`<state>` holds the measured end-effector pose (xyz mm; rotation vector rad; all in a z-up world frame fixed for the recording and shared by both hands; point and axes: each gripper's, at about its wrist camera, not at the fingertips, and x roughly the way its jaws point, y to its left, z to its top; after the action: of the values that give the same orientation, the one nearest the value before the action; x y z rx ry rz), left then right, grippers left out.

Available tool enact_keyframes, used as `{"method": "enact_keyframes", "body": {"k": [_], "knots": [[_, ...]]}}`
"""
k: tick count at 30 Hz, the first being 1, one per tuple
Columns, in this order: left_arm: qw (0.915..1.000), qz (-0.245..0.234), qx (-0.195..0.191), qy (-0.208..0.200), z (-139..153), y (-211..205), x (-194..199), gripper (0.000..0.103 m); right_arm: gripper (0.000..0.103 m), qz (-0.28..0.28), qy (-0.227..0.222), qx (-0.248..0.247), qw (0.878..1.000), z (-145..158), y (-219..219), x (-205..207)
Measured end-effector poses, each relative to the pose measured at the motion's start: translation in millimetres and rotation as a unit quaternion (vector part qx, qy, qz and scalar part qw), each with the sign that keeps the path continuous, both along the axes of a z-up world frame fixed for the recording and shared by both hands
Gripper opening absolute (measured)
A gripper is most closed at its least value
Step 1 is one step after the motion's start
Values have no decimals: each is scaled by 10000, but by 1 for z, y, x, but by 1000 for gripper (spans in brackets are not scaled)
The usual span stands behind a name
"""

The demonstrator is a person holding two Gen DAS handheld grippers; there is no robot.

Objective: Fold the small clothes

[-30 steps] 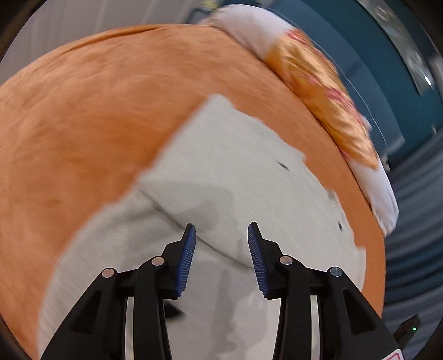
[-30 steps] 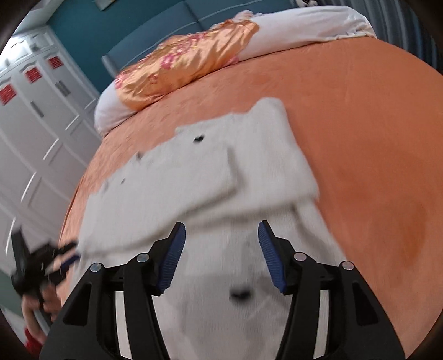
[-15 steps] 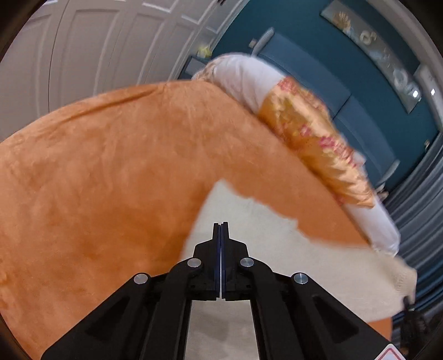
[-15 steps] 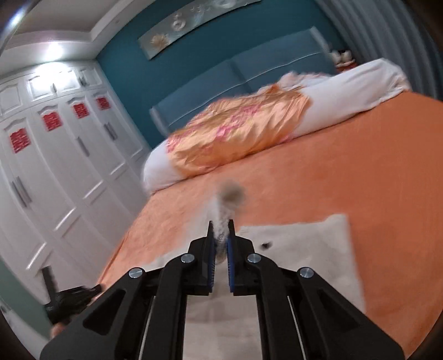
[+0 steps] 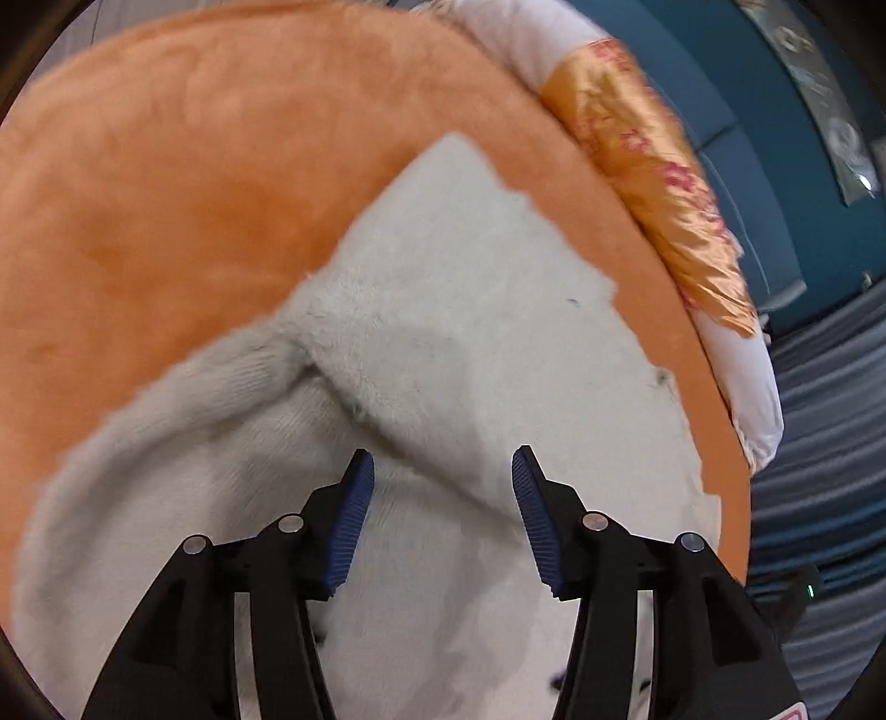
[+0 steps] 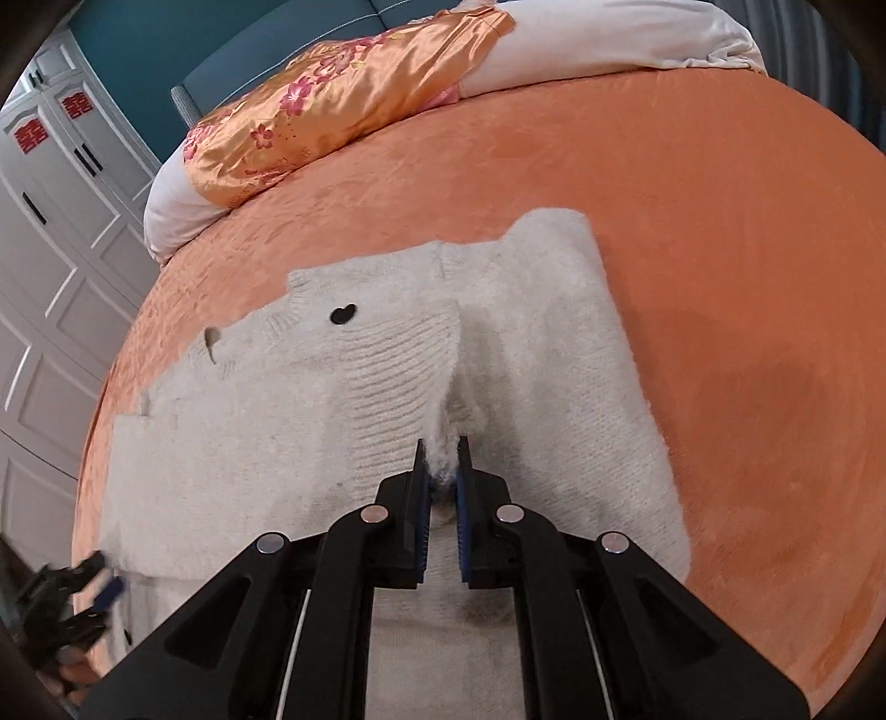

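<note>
Left tongs point(image 5: 437, 471): we see the jaws parted and opening, hanging over the sweater point(image 5: 443, 310). The blue pads point(image 5: 349, 526) press on nothing; a folded edge of the knit lies below the gap, and whether the tips brush it we cannot tell.
Right tongs point(image 6: 441, 459): we see them clenched, the two pads nearly together, with a tuft of pale knit pinched between them and drawn up into a small ridge.
Sweater: a pale grey-white knit, spread on the orange bed point(image 6: 720, 249). It lies partly folded, one layer over another.
Left view only: we see a thick fuzzy fold crossing from the upper left down toward the tongs, and grey curtains point(image 5: 819, 443) at the right edge.
Right view only: we see the sweater point(image 6: 343, 399) more fully, with its ribbed edge, a black button point(image 6: 342, 314) and a buttonhole point(image 6: 210, 338) near the far edge. White wardrobe doors point(image 6: 50, 232) stand at the left. The other tongs show blurred at the lower left, point(image 6: 72, 598) by the sweater's near corner.
Both views: we see a white bolster point(image 6: 609, 39) with a gold flowered cloth point(image 6: 343, 99) over it along the far side of the bed, well apart from the sweater, and a teal wall point(image 5: 803, 183) behind.
</note>
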<state>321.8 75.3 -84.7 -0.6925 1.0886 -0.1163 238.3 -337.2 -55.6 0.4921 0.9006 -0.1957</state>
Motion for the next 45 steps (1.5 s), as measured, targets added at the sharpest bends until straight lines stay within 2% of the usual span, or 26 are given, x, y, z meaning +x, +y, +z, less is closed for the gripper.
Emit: {"method": "enact_keyframes", "body": {"k": [2,3,4,6,7,8,10,11,12,15,16,17,19,20,22,24,26,28,30,33,37,40,45], "knots": [[9996,273,46,-98,2,9,11,19,7,188,-52,-153,9997,13,10,8],[9992,304,164,-213,8,13,15,4,7,283,-256,-141,9992,25,14,5],[9980,365,256,-438,20,18,19,4,7,459,-782,-13,9959,49,19,-2],[9948,473,511,-750,36,27,19,3,7,698,-1745,244,9819,87,25,-21],[9920,528,754,-865,43,32,18,3,6,709,-1949,298,9778,90,24,-26],[9885,640,1014,-921,47,36,19,3,6,641,-1910,274,9791,84,22,-26],[9890,666,1083,-754,37,46,25,3,6,471,-789,89,9957,29,15,-3],[9902,609,1124,-567,27,47,30,3,6,395,-61,-22,9992,-5,13,9],[9905,514,1217,-375,16,45,32,3,6,346,303,-79,9989,-25,11,11],[9868,304,1515,-484,10,39,24,4,6,206,-690,197,9972,9,11,-12],[9861,274,1561,-491,7,37,21,4,6,146,-898,190,9957,16,10,-17],[9867,290,1531,-463,4,36,21,4,6,62,-696,95,9975,8,7,-13],[9860,320,1571,-448,2,35,19,7,6,40,80,151,9998,-25,-1,-2],[9854,287,1618,-440,3,34,18,9,6,48,26,215,9998,-27,-2,-7],[9858,128,1609,-455,12,33,12,17,8,71,-80,297,9995,-4,0,-22],[9871,-6,1523,-492,21,38,-3,27,10,49,-220,116,9997,22,4,-51],[9866,-135,1528,-548,31,41,-28,38,20,57,-258,-96,9996,37,9,-85],[9864,-308,1509,-566,39,49,-64,53,51,13,-197,-214,9996,47,15,-135],[9868,-409,1497,-452,42,56,-100,63,54,67,-26,-223,9997,44,20,-182],[9881,-512,1440,-173,38,72,-160,65,56,44,425,-200,9989,33,28,-251],[9914,-479,1185,271,24,90,-225,65,60,-150,755,420,9962,12,39,-326],[9938,-395,965,386,17,93,-253,65,60,-223,847,657,9940,1,50,-344],[9939,-431,978,273,17,79,-251,70,66,-393,595,1047,9919,-7,51,-335]]}}
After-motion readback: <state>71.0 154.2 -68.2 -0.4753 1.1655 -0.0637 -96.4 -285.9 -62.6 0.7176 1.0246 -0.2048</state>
